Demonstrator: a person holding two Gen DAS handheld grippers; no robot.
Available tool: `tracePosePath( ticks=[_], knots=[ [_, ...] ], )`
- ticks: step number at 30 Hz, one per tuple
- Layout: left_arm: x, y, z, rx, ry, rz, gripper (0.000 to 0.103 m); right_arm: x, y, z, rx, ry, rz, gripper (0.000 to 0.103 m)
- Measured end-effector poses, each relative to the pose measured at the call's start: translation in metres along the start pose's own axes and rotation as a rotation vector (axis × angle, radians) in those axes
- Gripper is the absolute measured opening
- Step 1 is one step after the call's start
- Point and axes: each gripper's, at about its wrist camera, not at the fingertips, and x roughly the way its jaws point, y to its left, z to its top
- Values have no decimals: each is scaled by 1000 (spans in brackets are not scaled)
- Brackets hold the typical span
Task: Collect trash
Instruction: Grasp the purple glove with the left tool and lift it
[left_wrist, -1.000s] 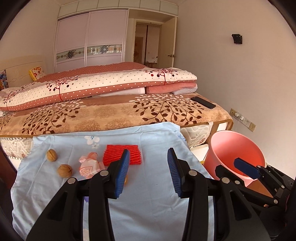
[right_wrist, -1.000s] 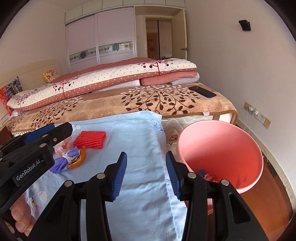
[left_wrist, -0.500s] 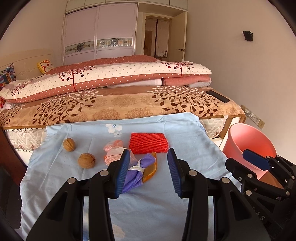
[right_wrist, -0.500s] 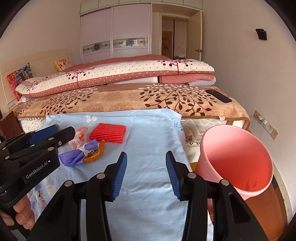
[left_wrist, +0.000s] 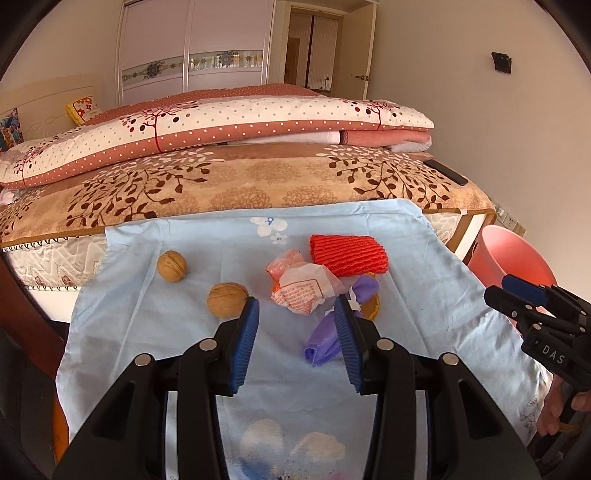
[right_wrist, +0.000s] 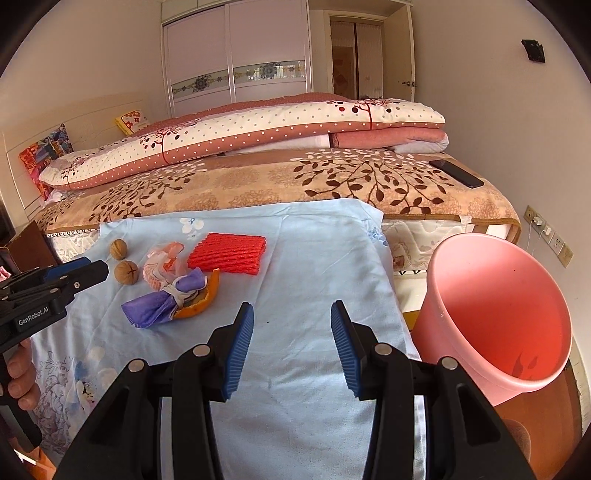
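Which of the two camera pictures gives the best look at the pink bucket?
The right wrist view: the pink bucket shows nearly whole, tilted so its inside is visible. The left wrist view catches only part of it, behind the right gripper.

Both views are bright and evenly lit by soft daylight, warm on the cream walls (left_wrist: 461, 110). Shadows are faint; only a soft one lies under the left gripper (left_wrist: 297, 339) on the blue cloth (left_wrist: 147, 332). Fisheye bending curves the wardrobe (right_wrist: 236, 55) far ahead of the fingers, and black vignette fills the corners. The cloth nearest the lens is blurred; farther out, everything is sharp, without glare
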Motion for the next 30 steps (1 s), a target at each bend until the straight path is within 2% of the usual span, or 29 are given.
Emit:
tracePosePath(
  ticks=[4, 9, 14, 18, 19, 20, 23, 30],
  knots=[
    [13, -16, -5, 54, 45, -48, 43, 5, 0, -2, -1, 16, 15, 43],
    [37, -34, -6, 145, 98, -21, 43, 8, -2, -3, 1, 29, 25, 43],
    [57, -27, -3, 125, 162, -27, 43, 9, -6, -2, 14, 34, 33, 43],
    [61, -23, -7, 110, 196, -65, 43, 12, -7, 0, 28, 49, 52, 43],
    [60, -23, -9, 118, 192, -61, 38, 14, -6, 0, 29, 54, 57, 43],
    [59, -25, -11, 131, 188, -56, 25, 15, -5, 1, 30, 58, 61, 43],
    [54, -25, -14, 134, 178, -58, 18, 19, -1, 2, 28, 70, 76, 43],
    [29, -16, -12, 77, 127, -80, 14, 32, 15, 6, 26, 115, 126, 43]
  ],
)
